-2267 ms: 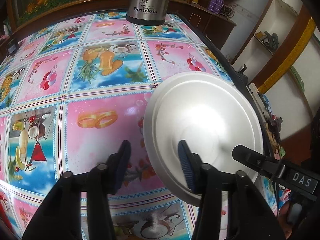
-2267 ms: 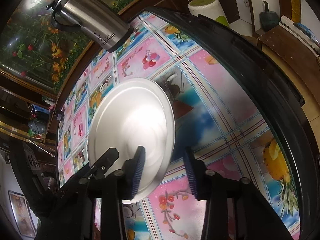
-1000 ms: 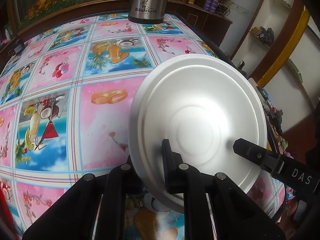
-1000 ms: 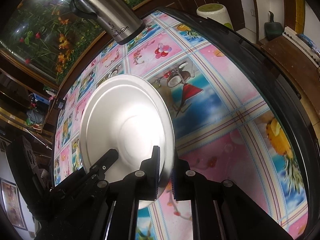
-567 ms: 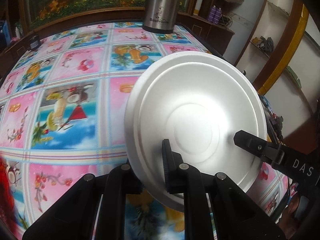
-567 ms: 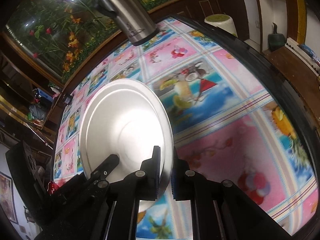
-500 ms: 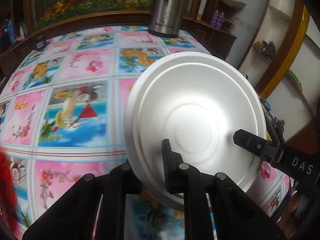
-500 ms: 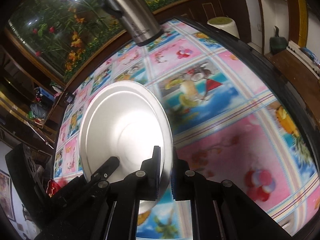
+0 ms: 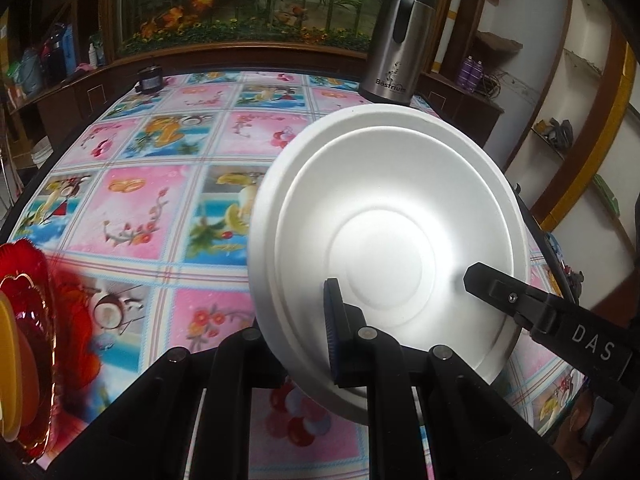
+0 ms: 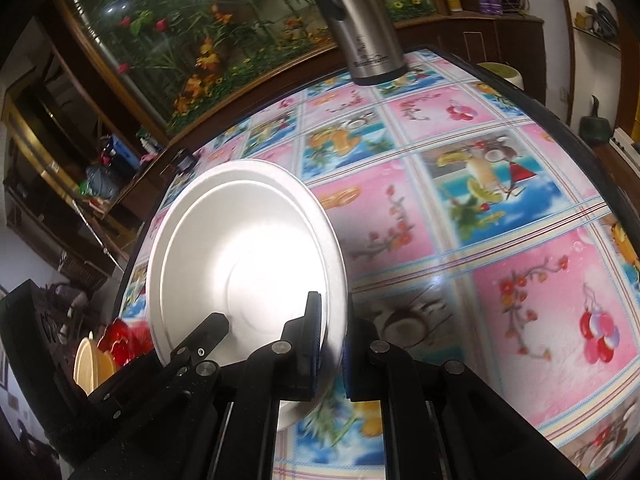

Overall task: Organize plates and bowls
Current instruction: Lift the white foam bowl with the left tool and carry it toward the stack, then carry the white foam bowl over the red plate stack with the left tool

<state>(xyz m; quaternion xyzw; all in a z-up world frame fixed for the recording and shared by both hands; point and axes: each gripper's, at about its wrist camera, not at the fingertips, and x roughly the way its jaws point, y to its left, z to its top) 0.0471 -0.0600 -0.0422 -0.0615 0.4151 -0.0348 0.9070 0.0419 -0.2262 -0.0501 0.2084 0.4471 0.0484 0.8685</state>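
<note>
Fruit-print tablecloth [image 9: 160, 208]; steel flask [image 9: 400, 40] at far edge.

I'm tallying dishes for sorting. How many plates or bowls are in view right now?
3. A white plate is held above the table by both grippers. A red glass dish sits at the table's left edge, with a yellow dish on it. More may be hidden there.

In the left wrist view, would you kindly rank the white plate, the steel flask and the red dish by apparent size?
1. white plate, largest, though nearest the camera.
2. steel flask, though it stands farthest away.
3. red dish, cut off by the picture's edge, so its rank is unsure.
</note>
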